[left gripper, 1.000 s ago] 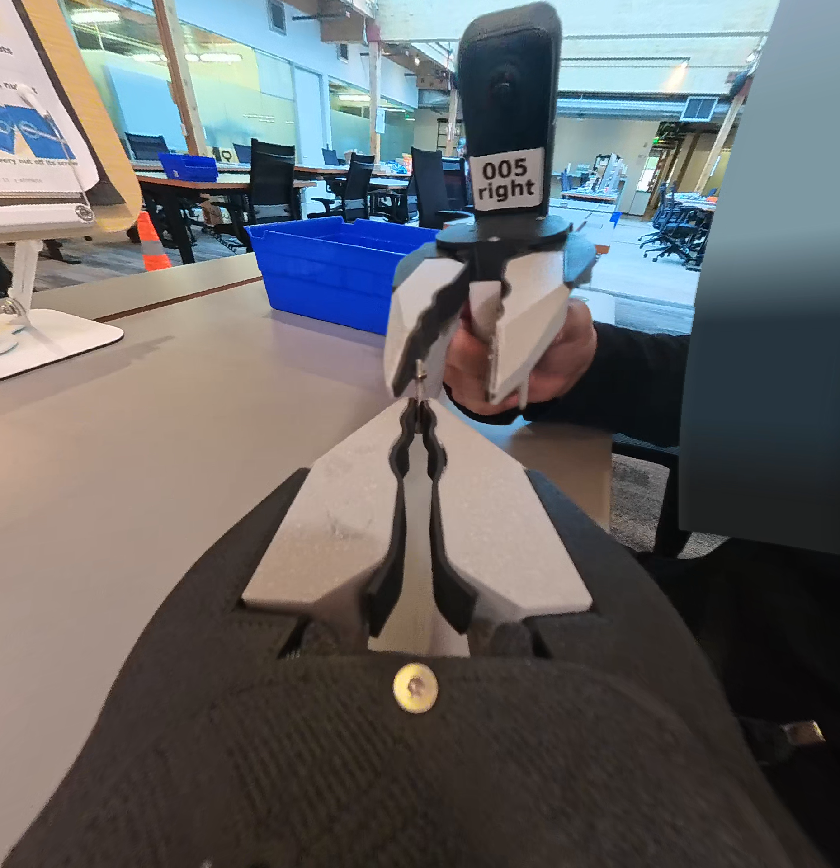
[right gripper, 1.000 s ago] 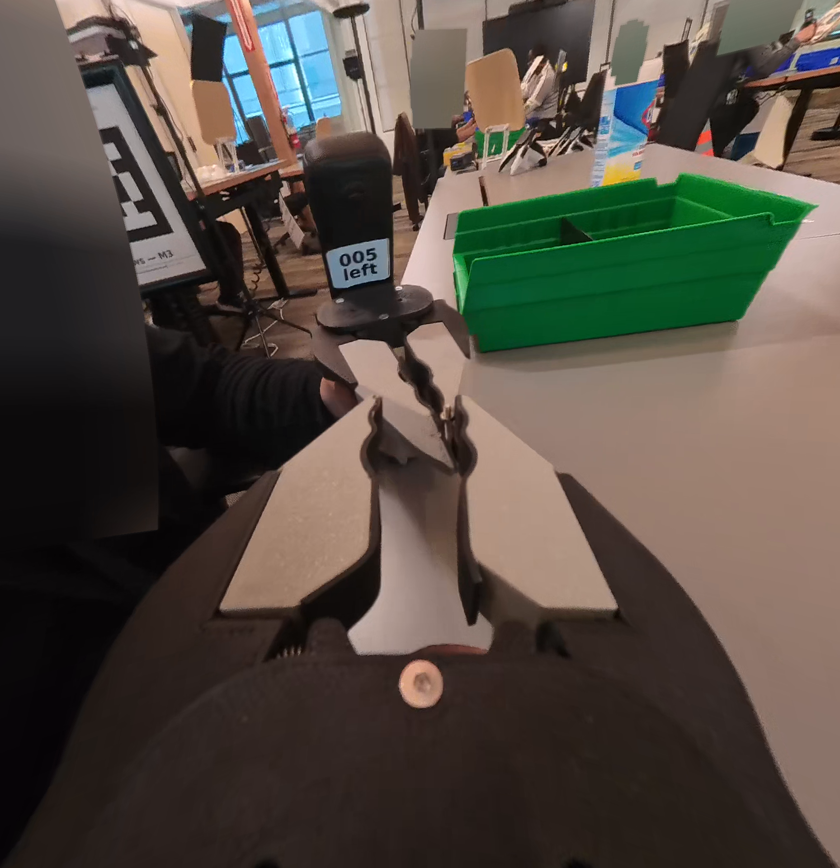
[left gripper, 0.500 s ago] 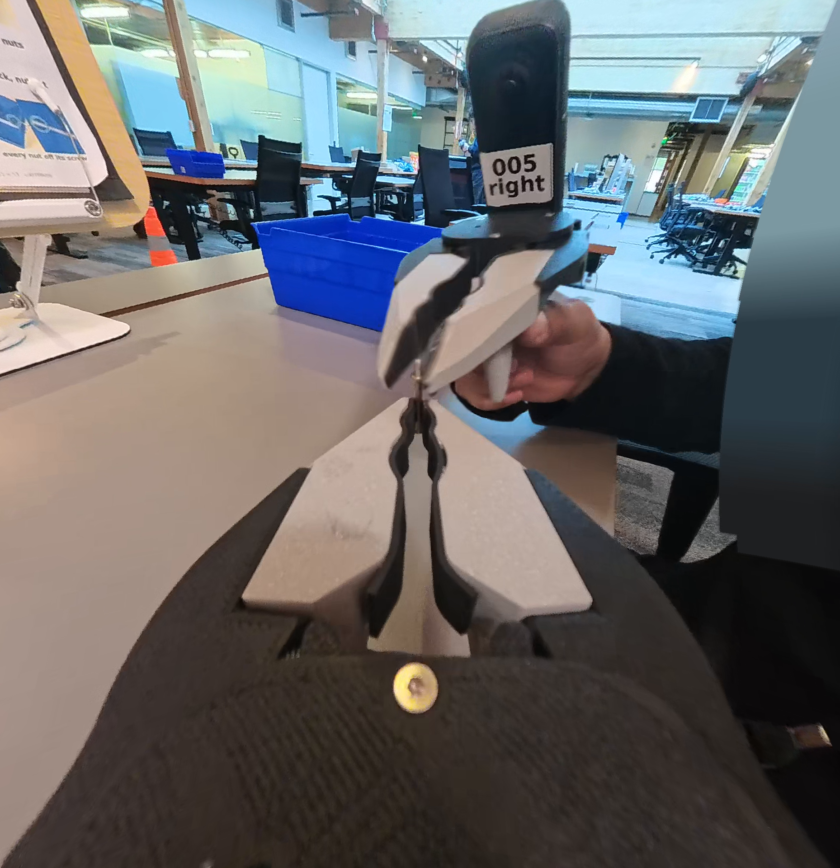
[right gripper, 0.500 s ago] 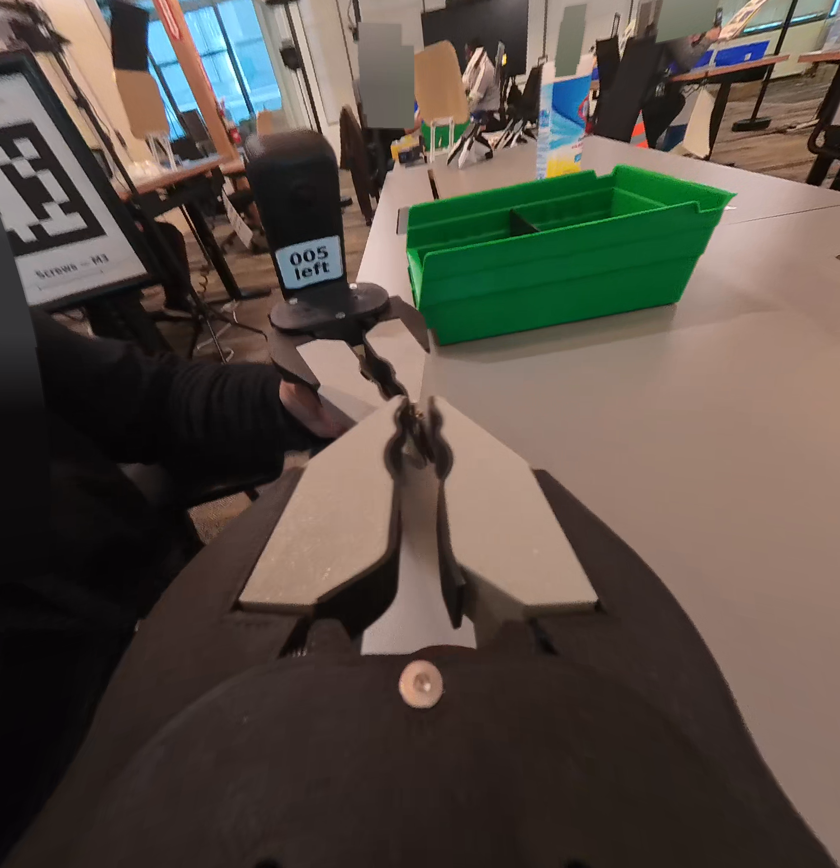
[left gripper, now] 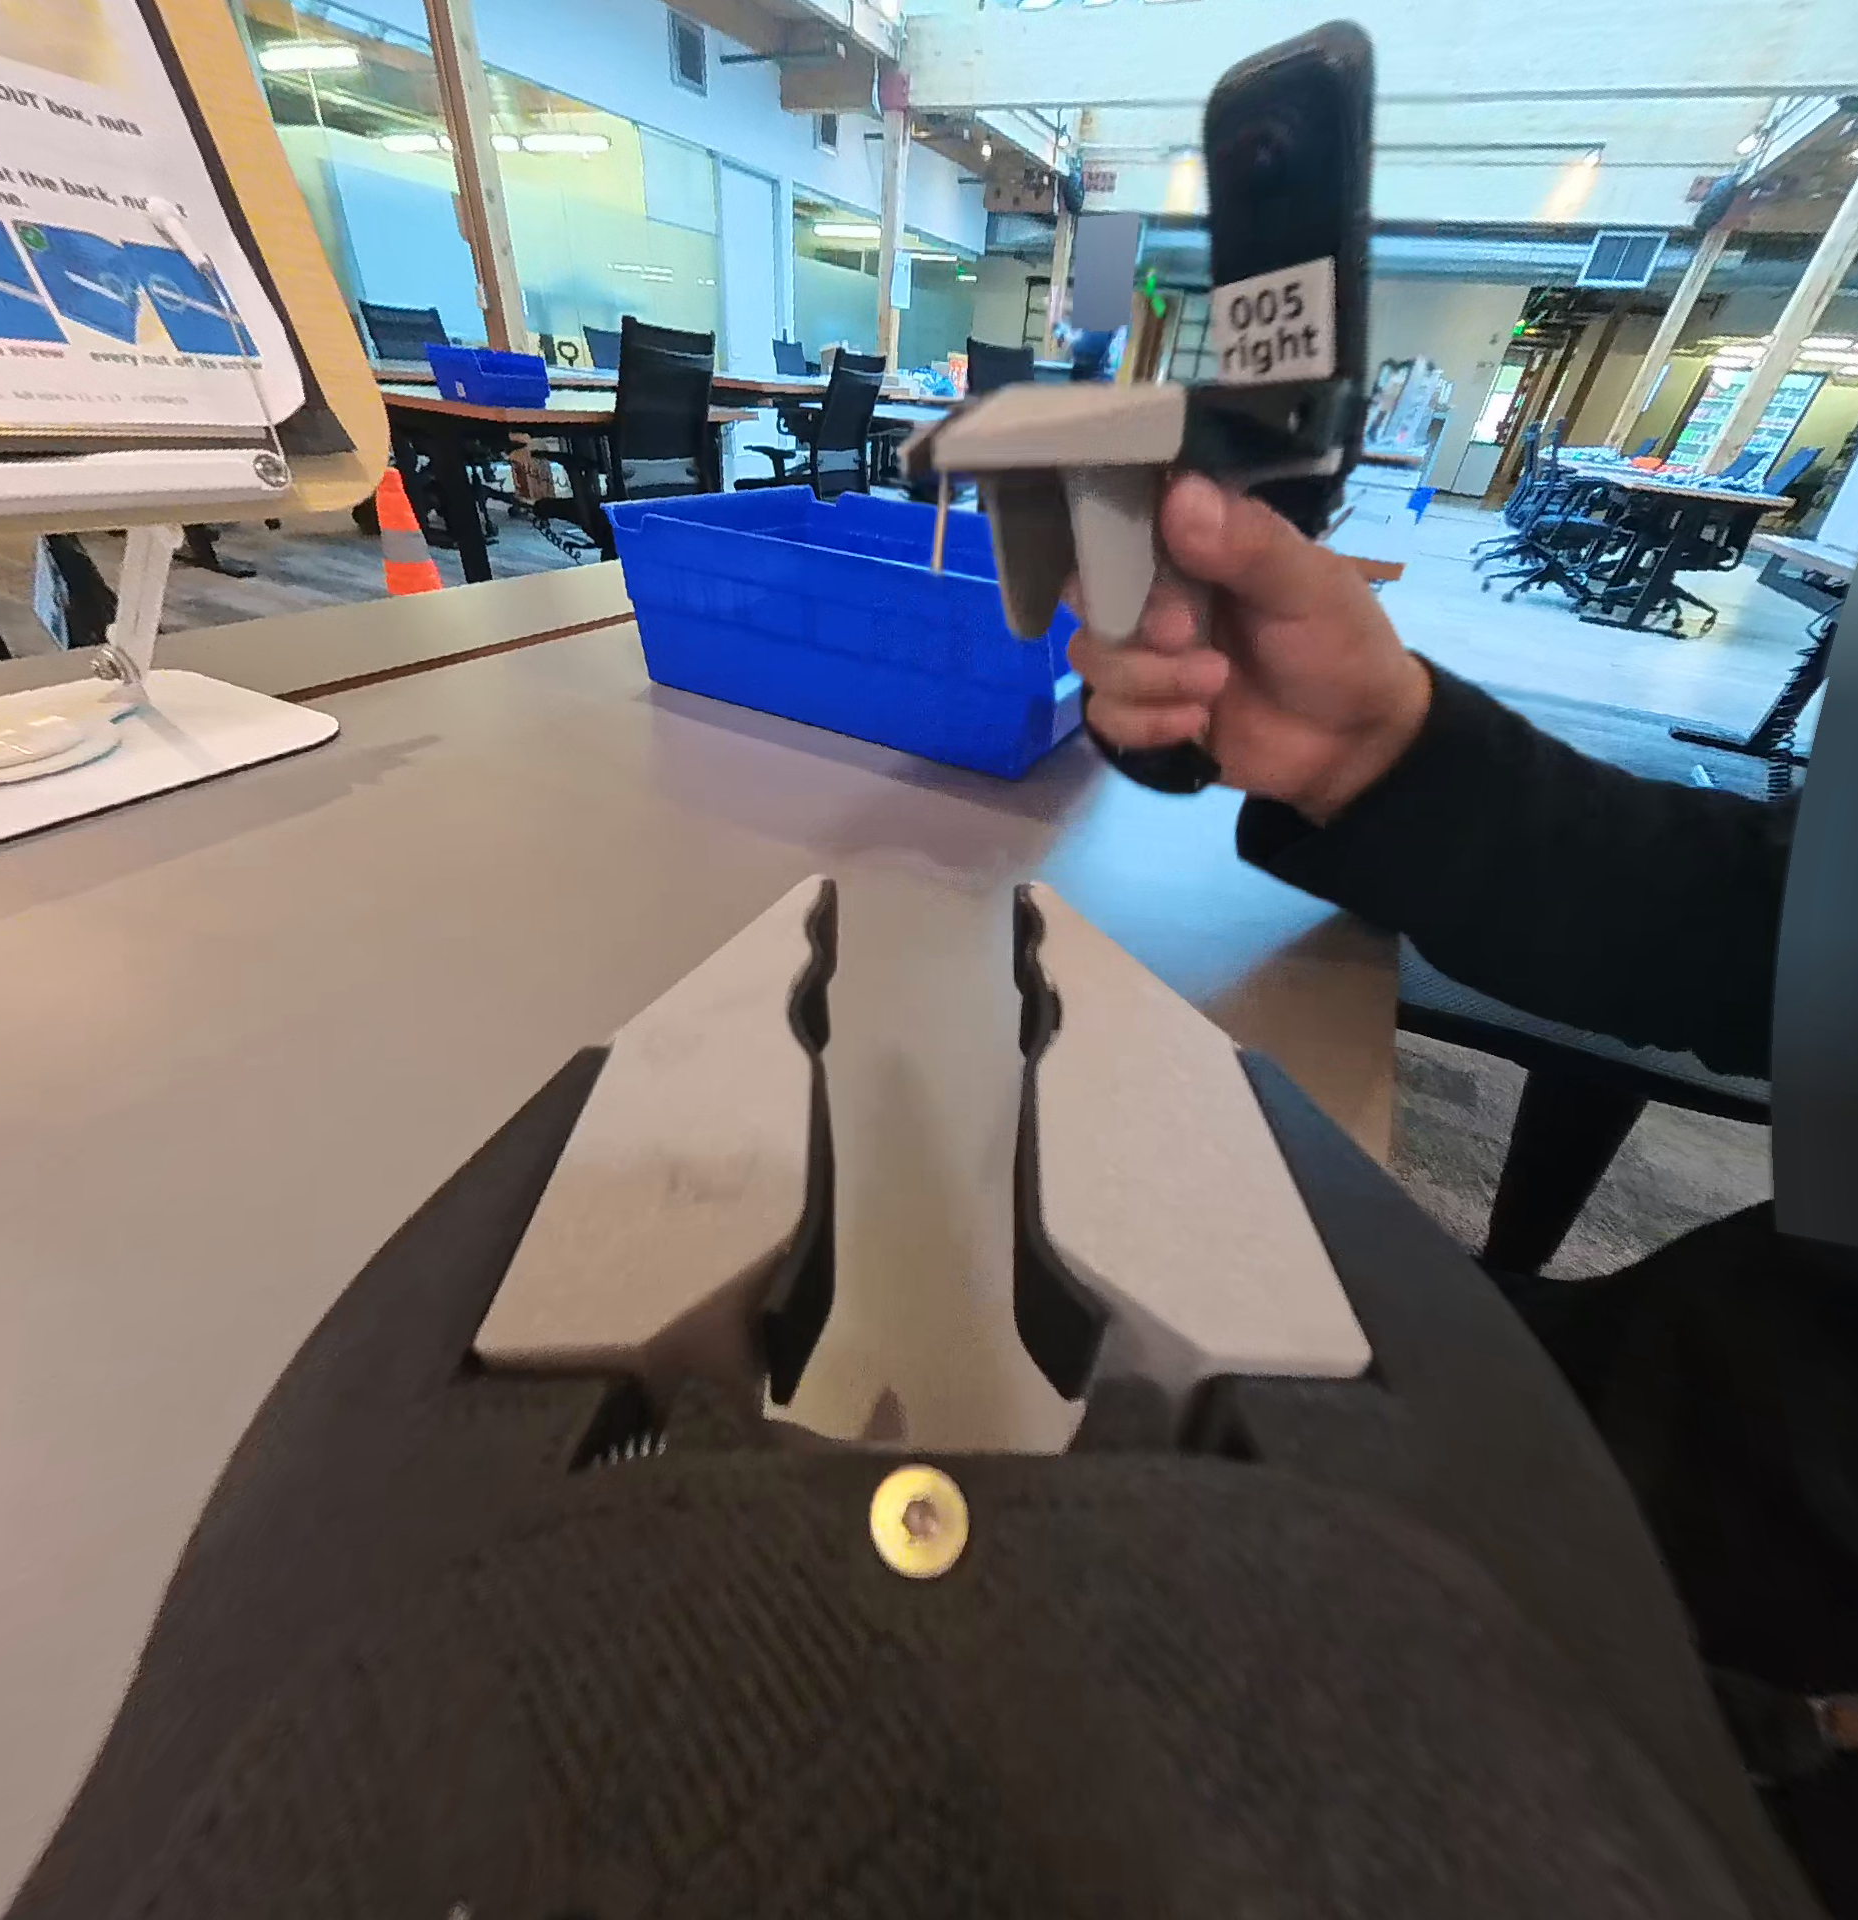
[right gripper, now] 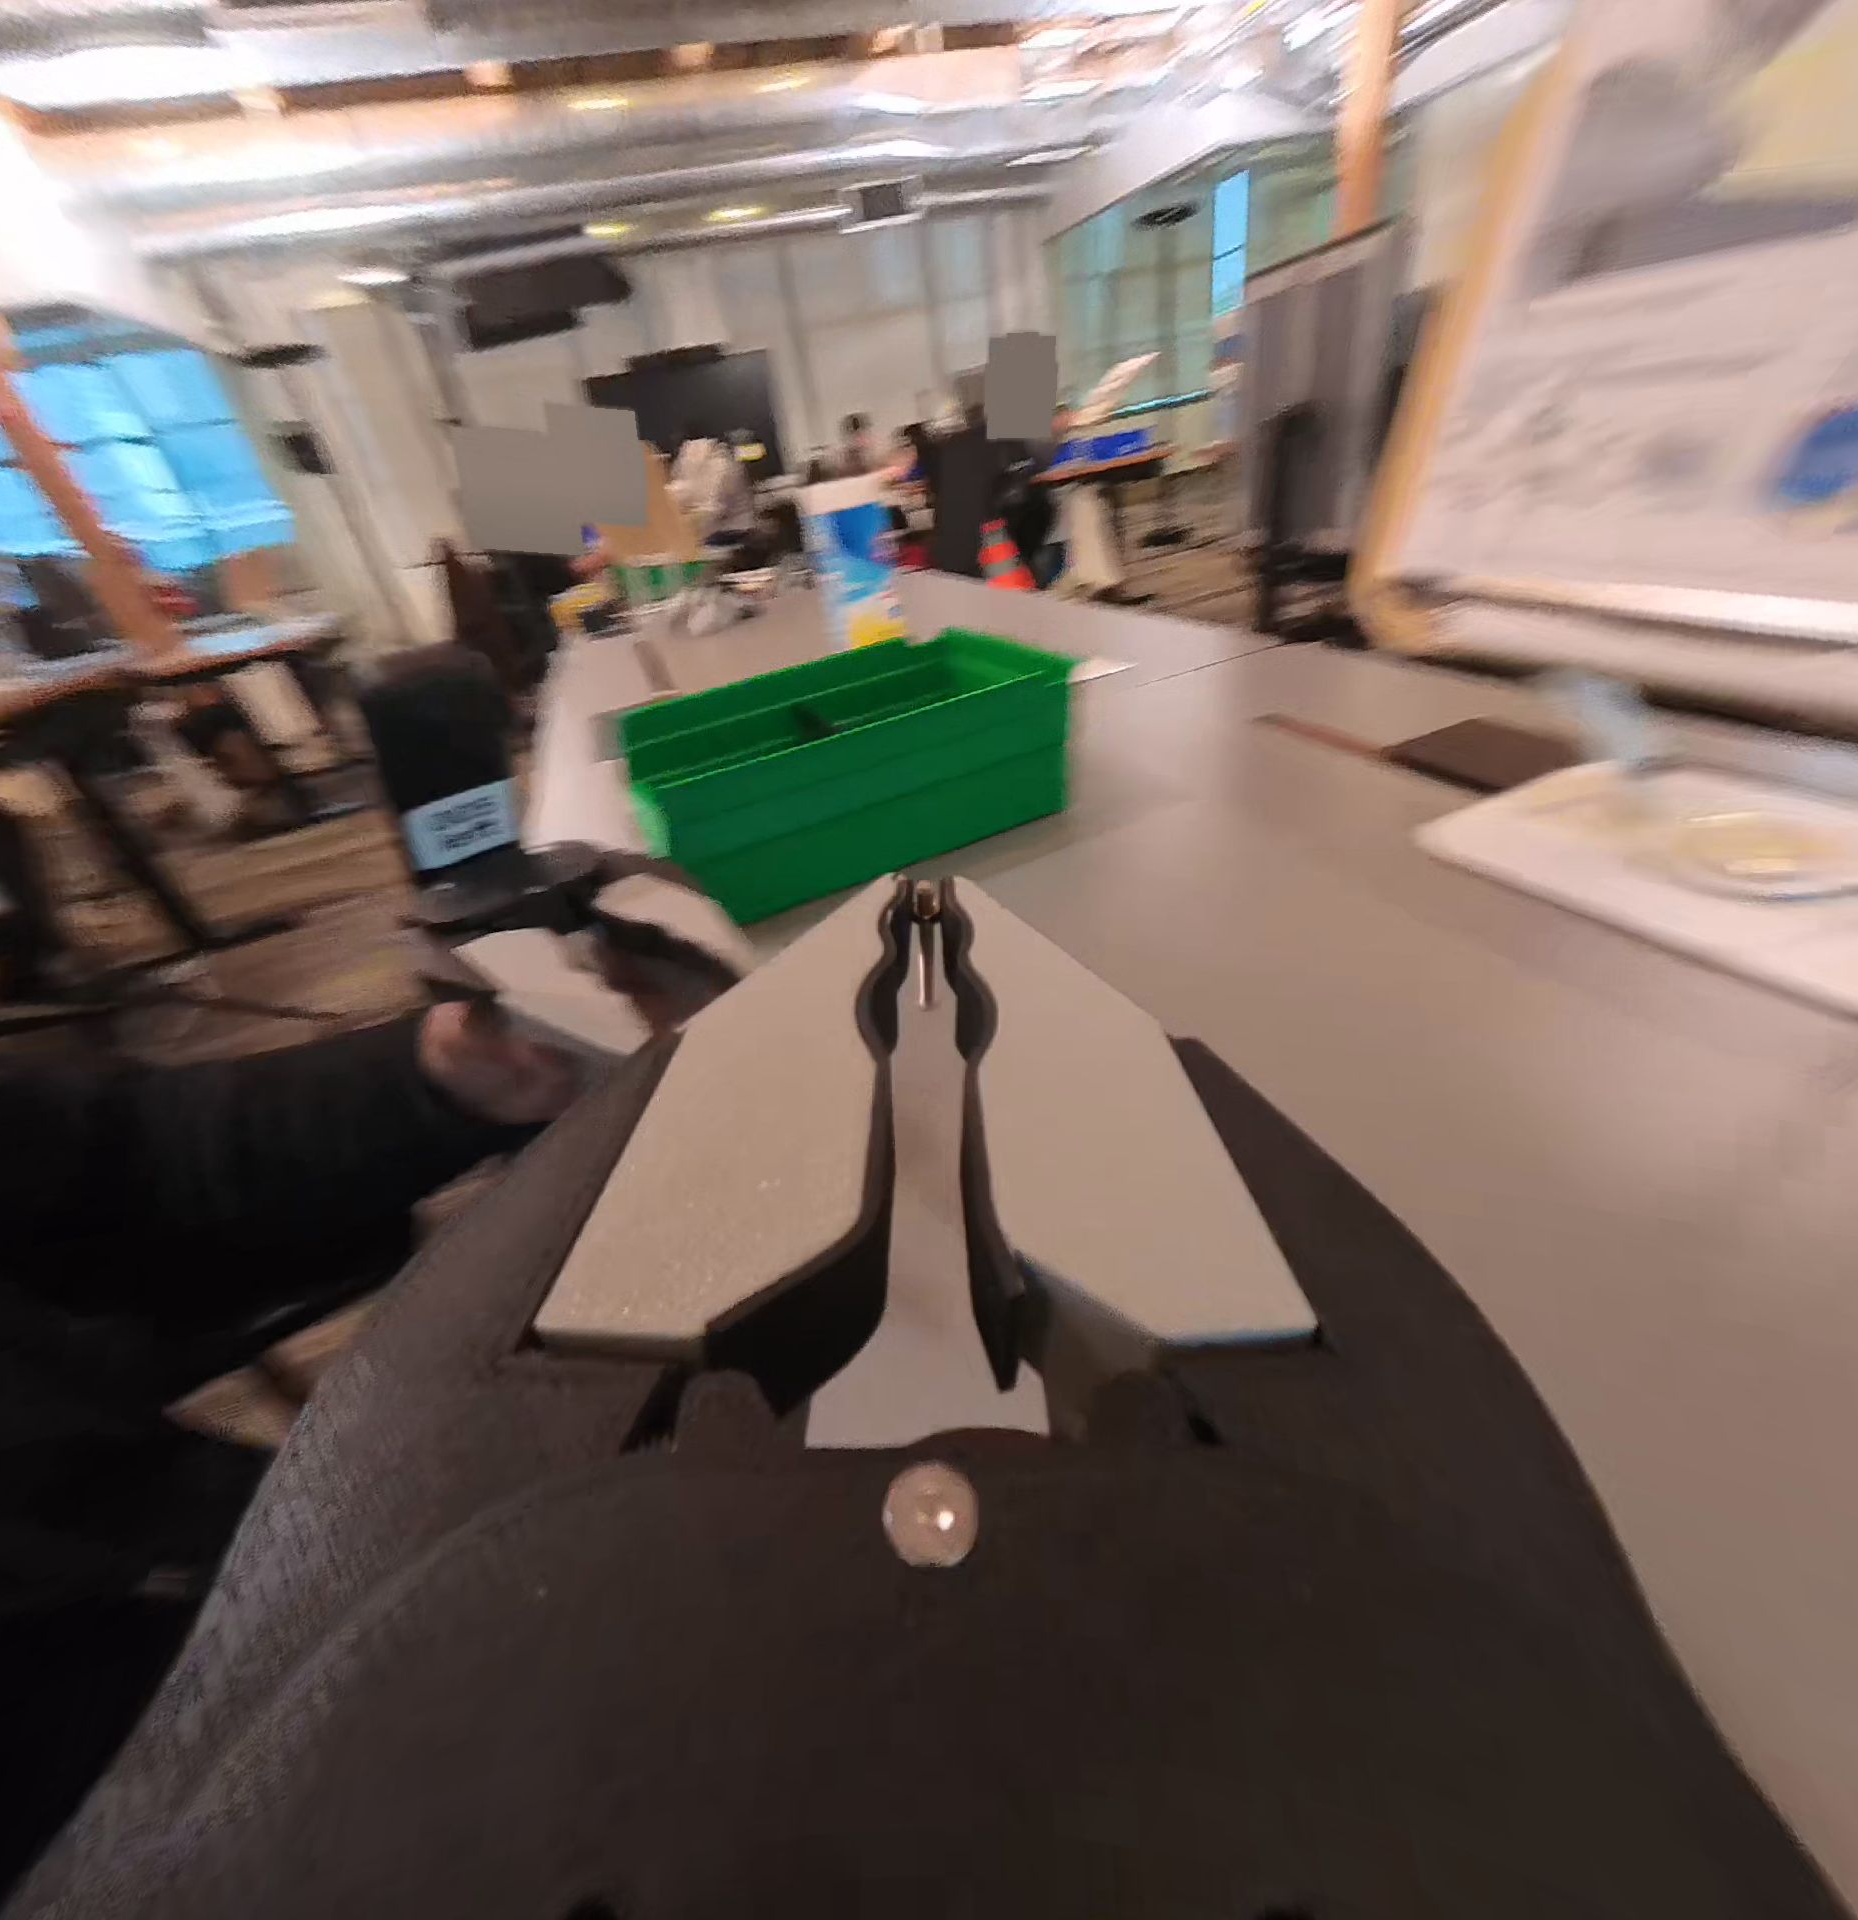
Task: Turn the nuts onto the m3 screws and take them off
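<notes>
Right wrist view is blurred: your right gripper (right gripper: 923, 902) clamps a thin metal screw (right gripper: 922, 961), nut indiscernible; your left gripper (left gripper: 920, 914) gapes empty.

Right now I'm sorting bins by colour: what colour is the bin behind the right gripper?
Blue, clearest in the left wrist view.

Bare tabletop (left gripper: 405, 1018) lies ahead of the left gripper (left gripper: 920, 914) — its parted fingers (left gripper: 696, 1132) are unobstructed; the blue bin (left gripper: 831, 644) and document stand (left gripper: 146, 717) border that space.
</notes>
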